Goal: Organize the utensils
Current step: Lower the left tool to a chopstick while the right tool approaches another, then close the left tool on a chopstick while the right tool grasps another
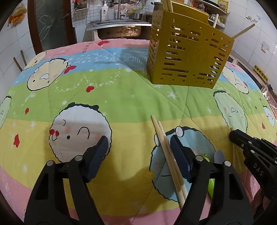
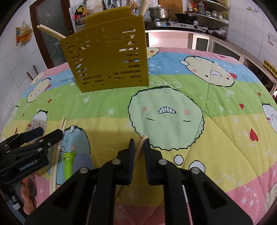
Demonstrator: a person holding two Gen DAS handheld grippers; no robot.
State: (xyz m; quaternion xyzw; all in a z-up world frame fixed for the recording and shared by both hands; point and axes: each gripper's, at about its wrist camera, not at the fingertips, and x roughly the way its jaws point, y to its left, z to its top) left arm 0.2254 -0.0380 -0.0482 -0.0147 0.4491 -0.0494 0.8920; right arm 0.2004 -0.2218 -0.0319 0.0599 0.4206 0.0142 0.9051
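A yellow slotted utensil holder (image 1: 187, 57) (image 2: 107, 57) stands upright on the cartoon quilt with several chopsticks in it. My left gripper (image 1: 139, 147) (image 2: 48, 134) is open over a pair of wooden chopsticks (image 1: 166, 152) (image 2: 56, 155). The pair lies on the quilt between the jaws, close against the right-hand finger. My right gripper (image 2: 139, 145) (image 1: 242, 142) is shut on a single chopstick (image 2: 141, 144), its tip poking out past the pads. A green frog-handled utensil (image 2: 69, 161) (image 1: 204, 155) lies between the two grippers, partly hidden in the left wrist view.
The quilt (image 1: 103, 90) covers the whole table. Behind it are a steel sink (image 1: 119, 29) and a counter with a pot on a stove (image 2: 159, 12). A hand (image 2: 27, 190) holds the left gripper at the lower left of the right wrist view.
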